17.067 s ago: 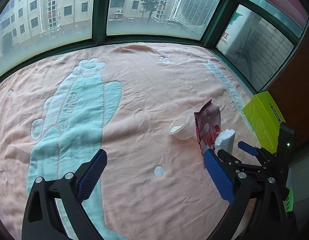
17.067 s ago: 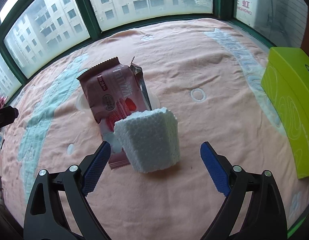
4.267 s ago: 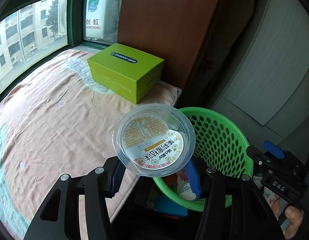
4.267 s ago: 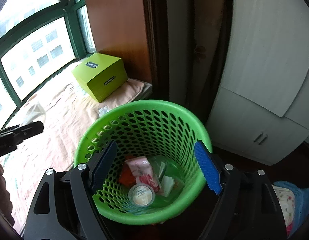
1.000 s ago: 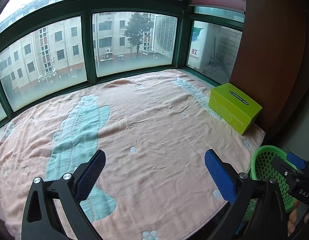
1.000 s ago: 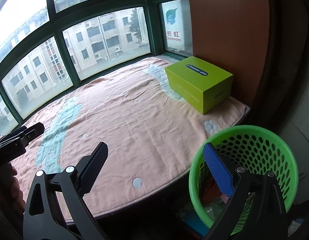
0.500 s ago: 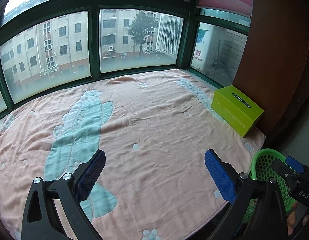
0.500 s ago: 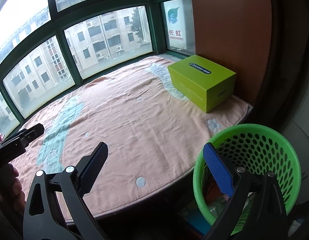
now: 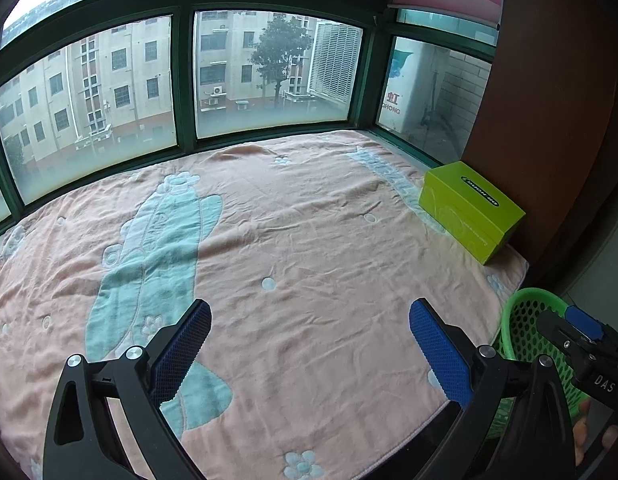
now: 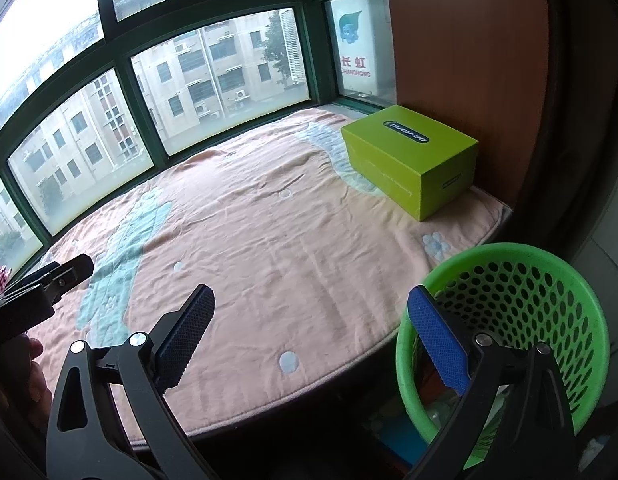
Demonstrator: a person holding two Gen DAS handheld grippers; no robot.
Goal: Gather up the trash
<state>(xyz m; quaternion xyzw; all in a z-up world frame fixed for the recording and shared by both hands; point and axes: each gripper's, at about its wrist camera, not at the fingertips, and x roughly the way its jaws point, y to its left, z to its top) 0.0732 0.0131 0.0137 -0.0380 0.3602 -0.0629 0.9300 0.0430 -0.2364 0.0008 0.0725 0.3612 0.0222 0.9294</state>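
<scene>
The right claw (image 10: 309, 320) is wide open and holds nothing. A green basket (image 10: 549, 264) sits beside the pink blanket (image 10: 269, 240). A green box (image 10: 409, 156) rests on it.

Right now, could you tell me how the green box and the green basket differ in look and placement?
The green box is a closed, solid-sided rectangular carton; the green basket is round, open-topped and perforated with holes. The box rests on the pink blanket by the wooden panel; the basket stands lower, off the blanket's edge. Both are bright green, the box more yellowish.

Blanket (image 9: 309, 248) is wide open everywhere left of the green box (image 10: 409, 160); that box hogs the corner, with the basket (image 10: 549, 280) just beside the edge.
</scene>
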